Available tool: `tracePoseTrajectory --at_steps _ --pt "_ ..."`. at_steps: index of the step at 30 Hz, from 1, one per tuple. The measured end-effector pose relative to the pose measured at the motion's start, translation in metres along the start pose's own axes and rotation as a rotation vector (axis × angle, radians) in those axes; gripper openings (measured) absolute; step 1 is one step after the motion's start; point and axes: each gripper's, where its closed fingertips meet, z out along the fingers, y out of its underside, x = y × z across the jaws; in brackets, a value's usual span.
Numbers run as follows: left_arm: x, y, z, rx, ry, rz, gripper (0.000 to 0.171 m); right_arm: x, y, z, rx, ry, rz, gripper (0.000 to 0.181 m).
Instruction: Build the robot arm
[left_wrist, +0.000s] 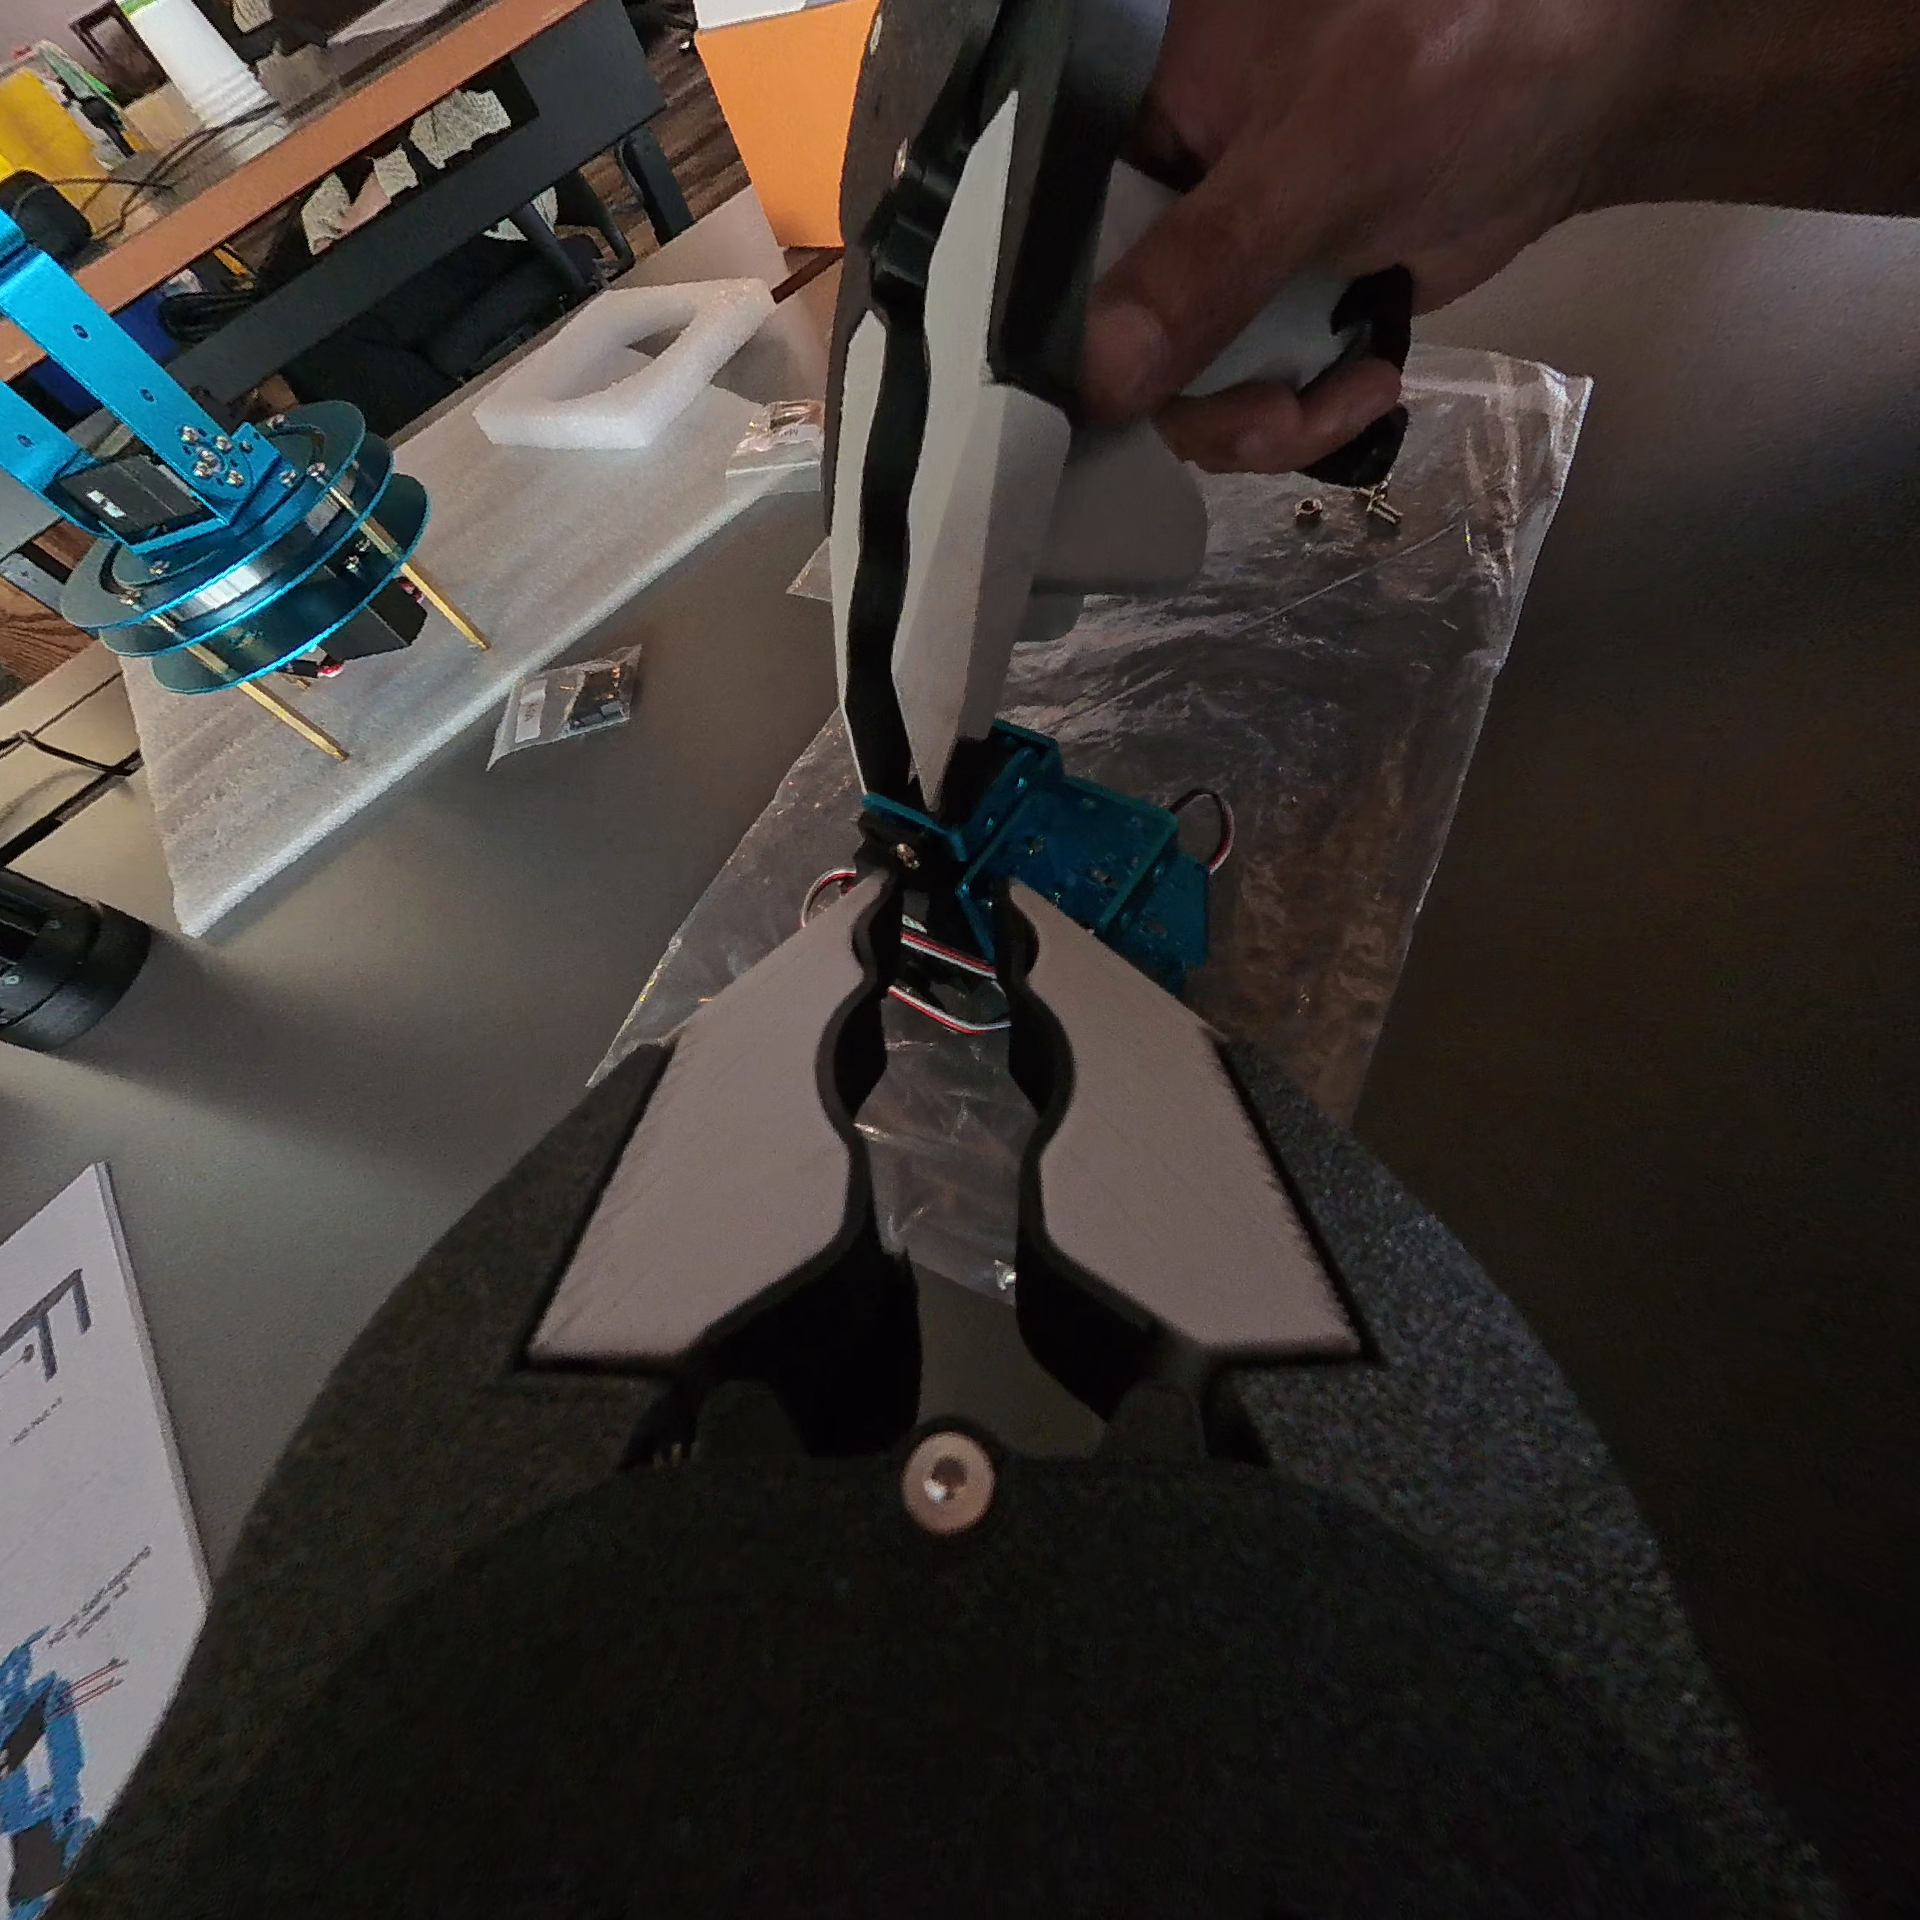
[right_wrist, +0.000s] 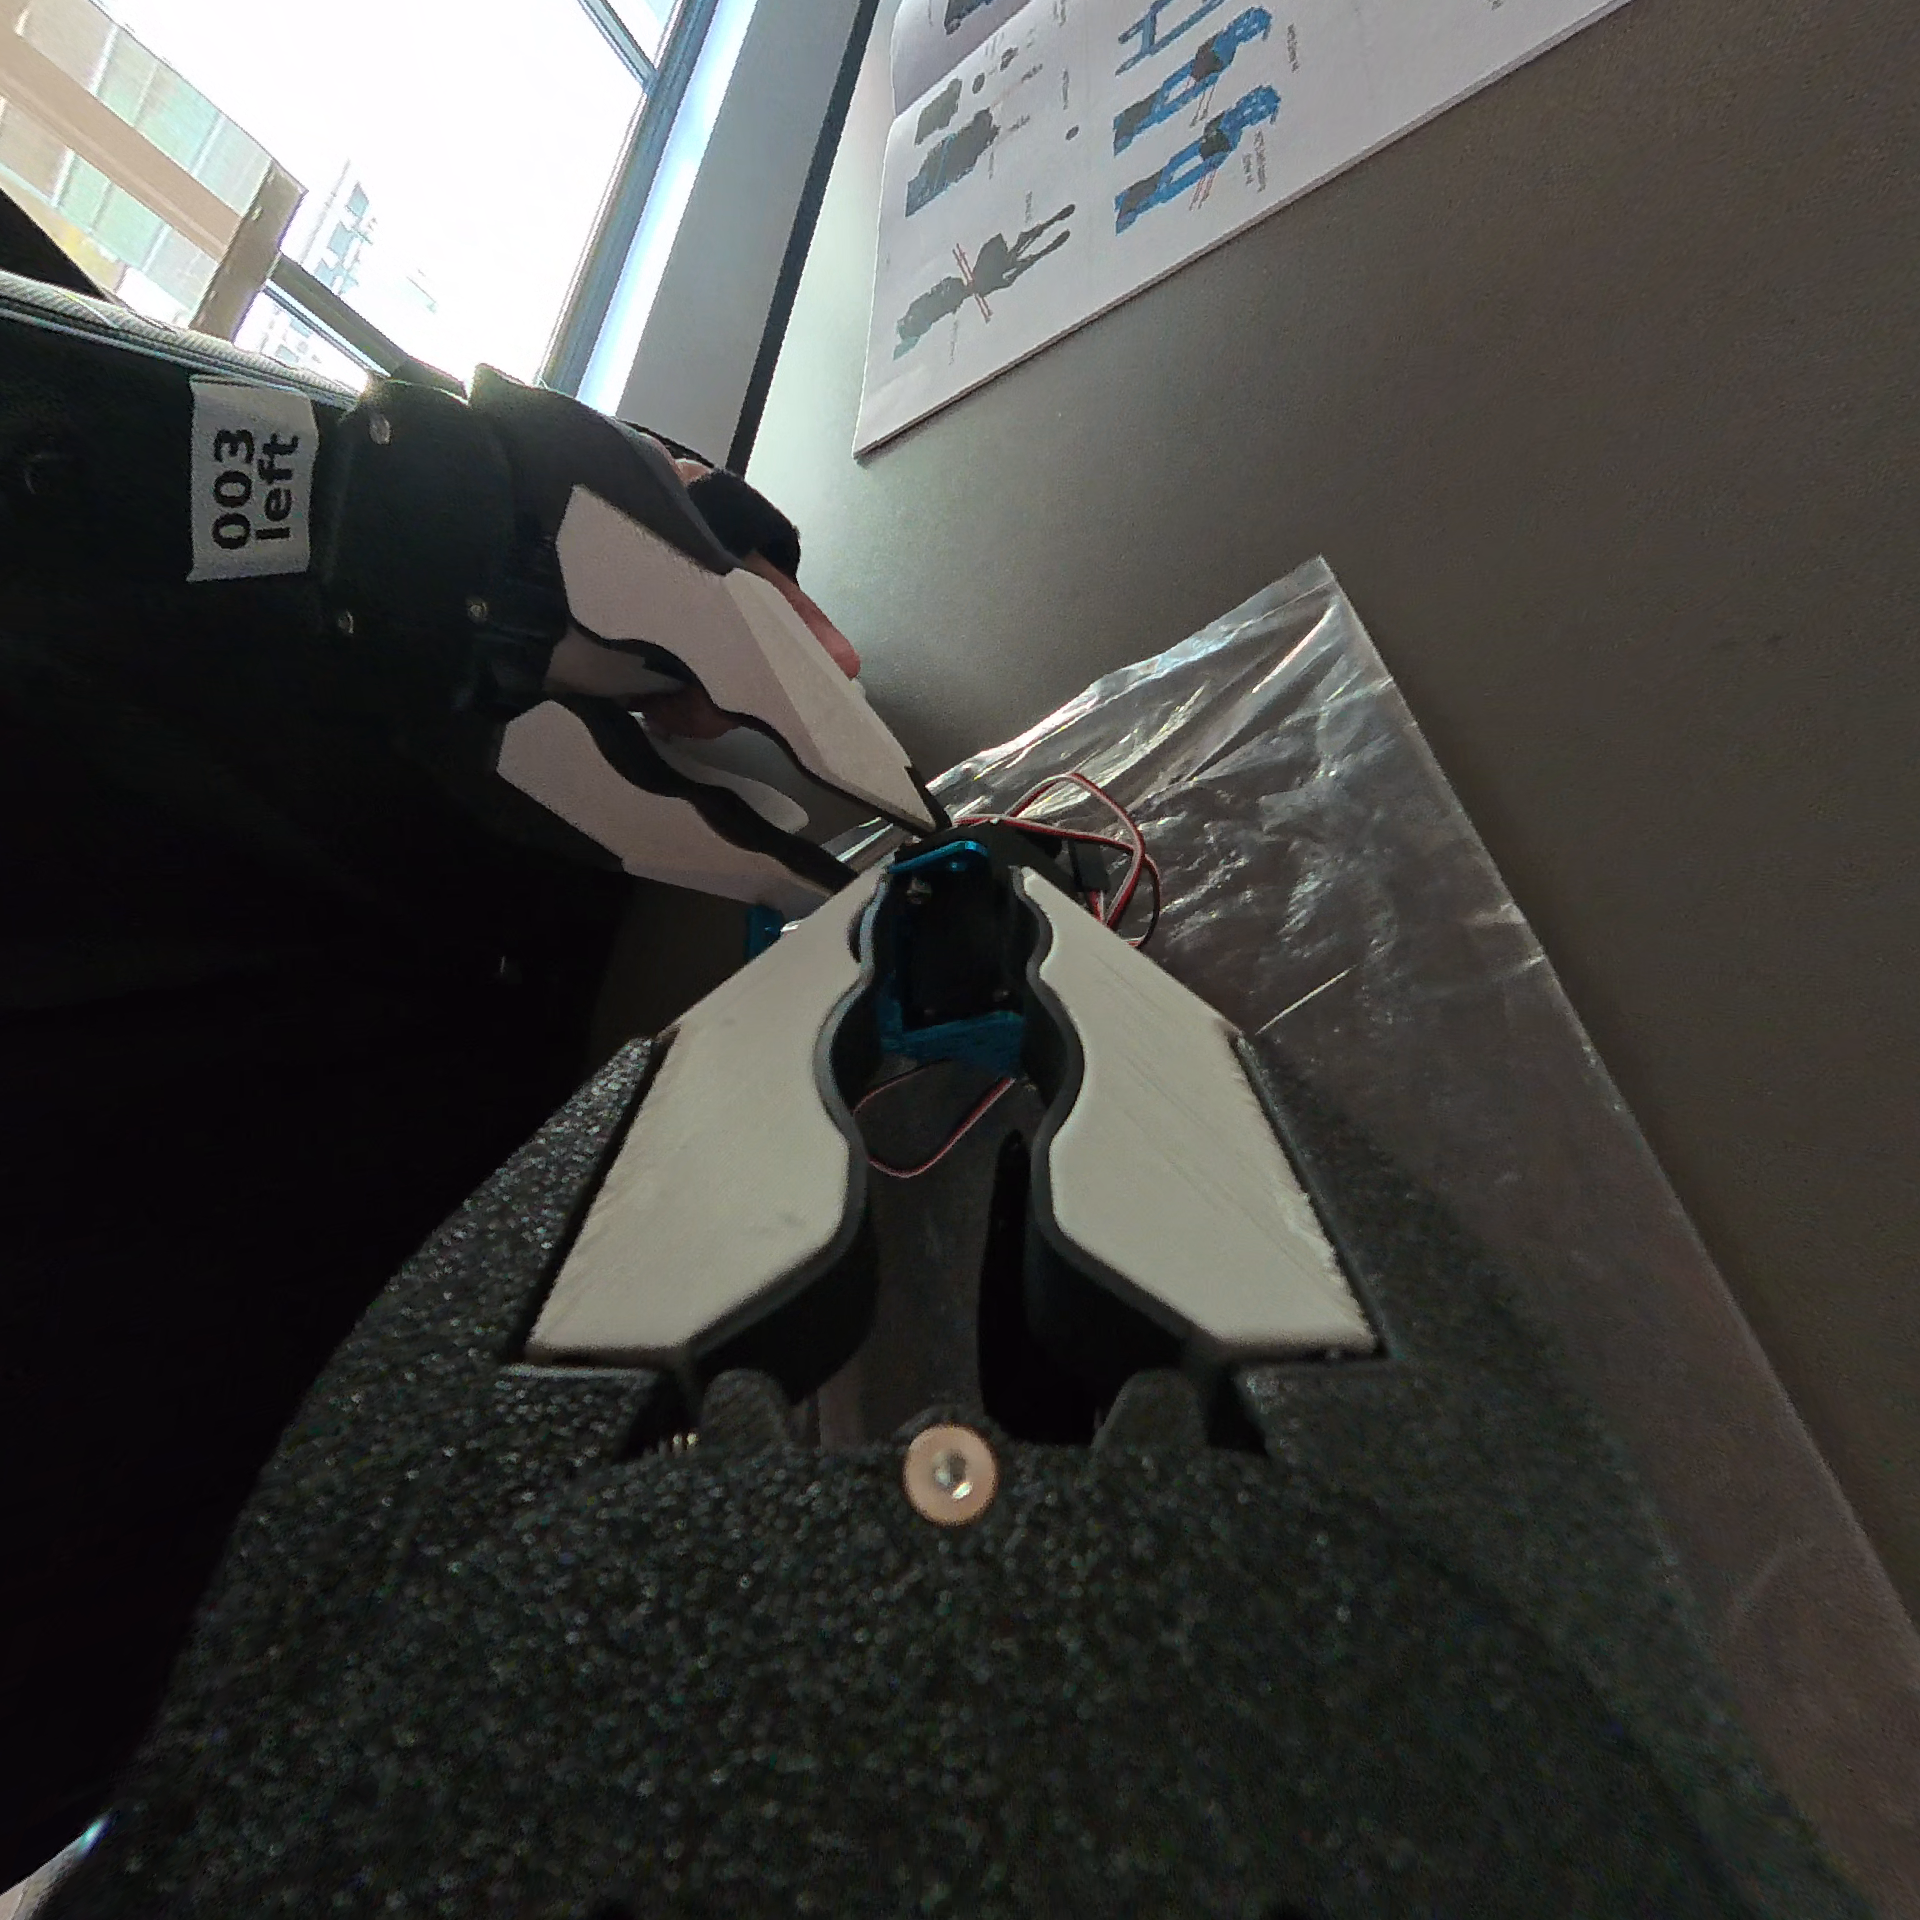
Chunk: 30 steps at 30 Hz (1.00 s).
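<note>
My left gripper (left_wrist: 940, 883) and right gripper (right_wrist: 951, 883) both pinch blue servo bracket (left_wrist: 1081, 862) from opposite ends over plastic bag (left_wrist: 1299, 665).

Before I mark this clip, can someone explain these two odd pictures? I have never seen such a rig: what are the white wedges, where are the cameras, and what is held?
No robot arm here: a person carries a hand-held gripper in each hand, and each has a camera looking forward along its two white fingers.

The left wrist view shows the left hand-held gripper from behind; the right one comes down from above, held by a person's hand. The right wrist view shows the right hand-held gripper, with the left one reaching in from the left.

Both are closed on one small blue metal bracket assembly with a black motor and red, white and black wires. Under it lies a clear plastic bag on a grey table.

Also there: a blue turntable base, a white foam frame, small parts bags and an instruction booklet.
</note>
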Motion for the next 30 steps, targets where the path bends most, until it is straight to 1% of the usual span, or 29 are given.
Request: tracePoseTrajectory --at_steps 4,7,13,19,25,30 --pt "0.0006 -0.0002 -0.0001 0.003 0.005 -0.003 0.016 -0.0007 0.0001 -0.0009 0.003 -0.033 0.025 0.018" --pt "0.0007 -0.0002 -0.0002 0.003 0.007 -0.006 0.016 -0.0022 0.0008 -0.0009 0.009 -0.048 0.009 0.021" --pt "0.0011 -0.0001 -0.0004 0.003 0.008 -0.005 0.016 -0.0058 0.0004 -0.0014 0.006 -0.095 0.034 0.027" --pt "0.0034 -0.0011 -0.0004 0.006 0.016 -0.005 0.016 -0.0055 0.0023 -0.0037 0.006 -0.15 0.04 0.022" --pt "0.0045 -0.0014 -0.0003 0.006 0.023 -0.007 0.016 -0.0062 0.0043 -0.0042 -0.001 -0.154 -0.038 0.023" --pt "0.0055 -0.002 0.0002 0.008 0.029 -0.004 0.016 -0.0024 0.006 -0.0041 -0.018 -0.131 -0.108 0.014"
